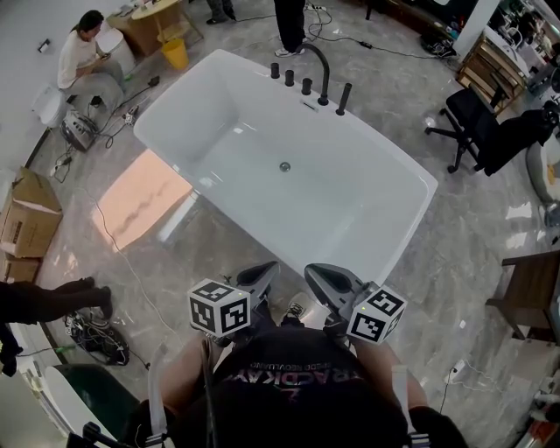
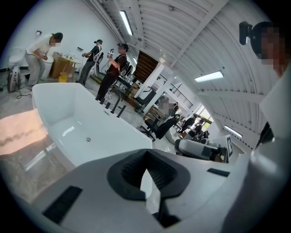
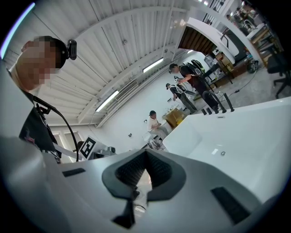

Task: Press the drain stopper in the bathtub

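Note:
A white freestanding bathtub (image 1: 389,241) fills the middle of the head view. Its small round metal drain stopper (image 1: 284,166) sits in the tub floor, and also shows in the left gripper view (image 2: 88,139) and the right gripper view (image 3: 223,153). A black faucet (image 1: 322,74) and black taps stand on the far rim. My left gripper (image 1: 262,273) and right gripper (image 1: 319,276) hang side by side close to my chest, short of the tub's near rim. Both are shut with nothing between the jaws, seen in the left gripper (image 2: 146,154) and right gripper (image 3: 146,157) views.
A black office chair (image 1: 472,122) stands right of the tub and a wooden stand (image 1: 534,293) further right. Cardboard boxes (image 1: 26,219) and cables lie at the left. A seated person (image 1: 79,57) and a yellow bucket (image 1: 175,54) are at the far left; another person (image 1: 289,26) stands behind the tub.

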{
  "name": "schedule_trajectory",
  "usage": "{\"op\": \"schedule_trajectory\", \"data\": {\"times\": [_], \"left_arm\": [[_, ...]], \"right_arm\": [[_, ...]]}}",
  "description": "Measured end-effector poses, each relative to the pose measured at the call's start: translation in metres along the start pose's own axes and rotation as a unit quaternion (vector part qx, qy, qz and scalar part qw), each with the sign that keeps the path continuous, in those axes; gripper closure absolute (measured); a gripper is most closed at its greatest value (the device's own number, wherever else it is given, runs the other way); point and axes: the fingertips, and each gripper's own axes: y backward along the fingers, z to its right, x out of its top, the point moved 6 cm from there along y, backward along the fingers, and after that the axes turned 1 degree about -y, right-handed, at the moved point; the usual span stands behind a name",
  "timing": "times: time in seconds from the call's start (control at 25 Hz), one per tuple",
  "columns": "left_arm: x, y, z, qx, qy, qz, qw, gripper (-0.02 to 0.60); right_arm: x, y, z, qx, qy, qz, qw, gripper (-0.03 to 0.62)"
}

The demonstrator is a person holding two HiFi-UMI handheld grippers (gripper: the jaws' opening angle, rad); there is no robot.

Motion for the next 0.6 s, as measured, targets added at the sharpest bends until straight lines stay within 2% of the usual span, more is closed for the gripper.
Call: {"op": "schedule_trajectory", "data": {"times": [0.28, 0.6], "left_arm": [[0.003, 0.0058, -0.003, 0.008, 0.001, 0.008, 0.9999, 0.578], [0.0008, 0.0037, 0.0005, 0.001, -0.002, -0.001, 1.0, 0.578]], "right_arm": [[0.0025, -0.0036, 0.0005, 0.002, 0.0, 0.002, 1.0, 0.582], [-0.0002, 0.0013, 0.001, -0.005, -0.01, 0.009, 1.0, 0.582]]}}
